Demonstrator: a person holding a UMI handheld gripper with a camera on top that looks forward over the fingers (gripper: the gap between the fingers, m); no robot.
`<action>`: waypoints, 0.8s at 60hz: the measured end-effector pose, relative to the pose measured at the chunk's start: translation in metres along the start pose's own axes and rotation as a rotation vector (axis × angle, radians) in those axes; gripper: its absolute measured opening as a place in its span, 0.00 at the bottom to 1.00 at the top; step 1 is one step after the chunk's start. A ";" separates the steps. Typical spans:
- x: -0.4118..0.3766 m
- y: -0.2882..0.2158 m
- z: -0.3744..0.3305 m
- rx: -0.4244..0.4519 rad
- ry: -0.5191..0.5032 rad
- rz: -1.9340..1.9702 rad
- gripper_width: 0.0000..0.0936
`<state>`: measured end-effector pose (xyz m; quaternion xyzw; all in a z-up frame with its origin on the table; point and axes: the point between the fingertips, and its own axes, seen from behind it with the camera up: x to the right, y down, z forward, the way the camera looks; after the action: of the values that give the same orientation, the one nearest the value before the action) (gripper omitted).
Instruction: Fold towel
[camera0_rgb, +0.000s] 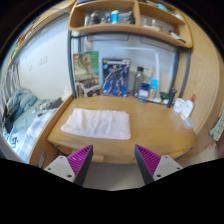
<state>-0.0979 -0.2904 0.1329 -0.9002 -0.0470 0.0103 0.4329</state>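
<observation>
Claw (114, 160) hangs wide open with nothing between its two purple pads (79, 158), held back from the near edge of the wooden tabletop (150, 125). One white towel (97, 123) lies flat on the tabletop beyond the fingers, toward the side of the bed (22, 120), well apart from a cluster of small bottles and containers (165, 98) at the far side. Two posters (102, 75) stand against the wall behind, under one wooden shelf (125, 22) carrying assorted items too small to count.

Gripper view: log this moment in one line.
towel: flat, unfolded on desk | gripper: open, short of towel | fold: not started
</observation>
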 end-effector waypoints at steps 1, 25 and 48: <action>-0.010 0.003 0.009 -0.009 -0.008 -0.006 0.90; -0.209 -0.023 0.178 -0.104 -0.135 -0.064 0.92; -0.240 -0.042 0.287 -0.139 -0.053 -0.112 0.69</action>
<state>-0.3570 -0.0639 -0.0190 -0.9235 -0.1092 0.0065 0.3677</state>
